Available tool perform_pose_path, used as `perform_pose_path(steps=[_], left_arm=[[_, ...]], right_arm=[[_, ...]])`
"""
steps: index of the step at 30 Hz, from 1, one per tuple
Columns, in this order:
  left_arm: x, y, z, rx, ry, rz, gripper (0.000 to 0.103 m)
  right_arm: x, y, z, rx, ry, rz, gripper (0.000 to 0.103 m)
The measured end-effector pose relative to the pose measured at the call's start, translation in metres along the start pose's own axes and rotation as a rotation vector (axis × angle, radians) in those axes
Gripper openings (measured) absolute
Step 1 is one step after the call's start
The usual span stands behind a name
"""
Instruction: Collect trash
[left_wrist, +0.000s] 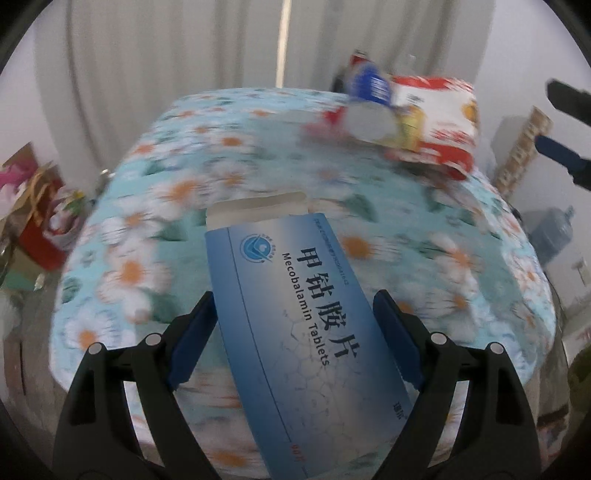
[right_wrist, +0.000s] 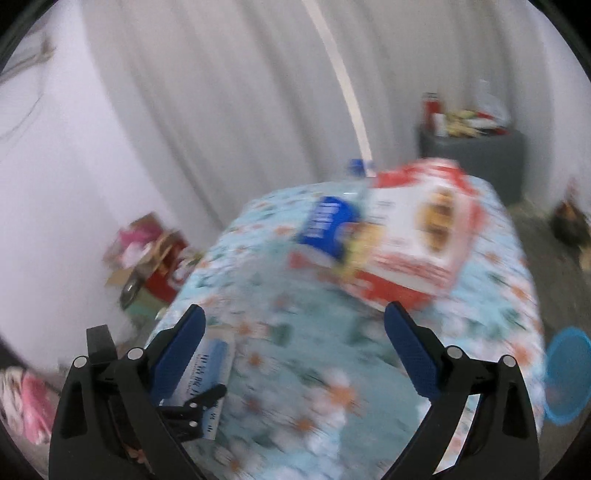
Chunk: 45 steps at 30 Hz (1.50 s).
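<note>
A blue medicine box (left_wrist: 303, 314) marked "Mecobalamin Tablets", its end flap open, lies lengthwise between the pads of my left gripper (left_wrist: 293, 295). Both pads press its long edges, and it stays sharp while the table blurs. Across the floral-cloth table (left_wrist: 177, 206) lie a red and white snack bag (left_wrist: 439, 122) and a bottle with a blue label (left_wrist: 369, 85). My right gripper (right_wrist: 293, 310) stands open over the table (right_wrist: 295, 350), short of the bag (right_wrist: 417, 229) and bottle (right_wrist: 325, 225). The box (right_wrist: 212, 365) also shows at lower left in the right wrist view.
Gift boxes and bags (right_wrist: 155, 251) crowd the floor left of the table. A blue basket (right_wrist: 567, 373) sits by the table's right edge. A grey cabinet (right_wrist: 476, 151) with clutter stands at the back right; a water jug (left_wrist: 550, 229) is on the right. White curtains hang behind.
</note>
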<state>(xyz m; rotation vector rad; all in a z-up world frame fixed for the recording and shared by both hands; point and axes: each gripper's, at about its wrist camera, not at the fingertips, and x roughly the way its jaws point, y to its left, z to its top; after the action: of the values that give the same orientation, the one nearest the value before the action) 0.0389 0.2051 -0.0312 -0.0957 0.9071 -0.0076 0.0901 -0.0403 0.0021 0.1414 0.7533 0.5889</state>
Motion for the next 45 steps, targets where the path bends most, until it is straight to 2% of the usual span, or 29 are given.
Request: perform_pose_path(steps=[6,11,16,19,20,22,29,35,39,45], left_arm=[[-0.002,0.044,0.0,-0.075,0.003,0.045,0.081],[-0.006,0.065,-0.003,-0.112,0.004,0.049,0.081],[-0.006,0.074,-0.002,-0.127,0.001,0.046,0.081],[-0.004,0.077,-0.002,-0.127,0.003,0.04,0.081],[-0.004,0.077,-0.001,-0.124,0.003,0.041,0.08],[-0.003,0.077,-0.001,-0.117,0.005,0.044,0.08],[-0.005,0.071,0.001,-0.09,0.007,0.059,0.079],[-0.005,0.049,-0.001,-0.054,0.019,0.012,0.078],[-0.002,0.022,-0.001,-0.003,0.031,-0.036,0.078],[0.004,-0.028,0.001,0.061,0.041,-0.153,0.077]], right_arm=[[0.083,0.053,0.02,-0.153,0.099,-0.008,0.088],[0.157,0.078,0.026,-0.297,0.208,-0.128,0.084],[0.205,0.085,0.02,-0.392,0.313,-0.223,0.083],[0.222,0.084,0.014,-0.413,0.367,-0.255,0.069],[0.223,0.084,0.014,-0.412,0.373,-0.259,0.069],[0.221,0.087,0.011,-0.403,0.364,-0.258,0.068],[0.188,0.094,-0.009,-0.353,0.365,-0.162,0.067],[0.145,0.085,-0.036,-0.313,0.368,-0.139,0.067],[0.106,0.055,-0.048,-0.224,0.342,-0.157,0.067],[0.042,-0.028,-0.054,0.082,0.25,-0.144,0.067]])
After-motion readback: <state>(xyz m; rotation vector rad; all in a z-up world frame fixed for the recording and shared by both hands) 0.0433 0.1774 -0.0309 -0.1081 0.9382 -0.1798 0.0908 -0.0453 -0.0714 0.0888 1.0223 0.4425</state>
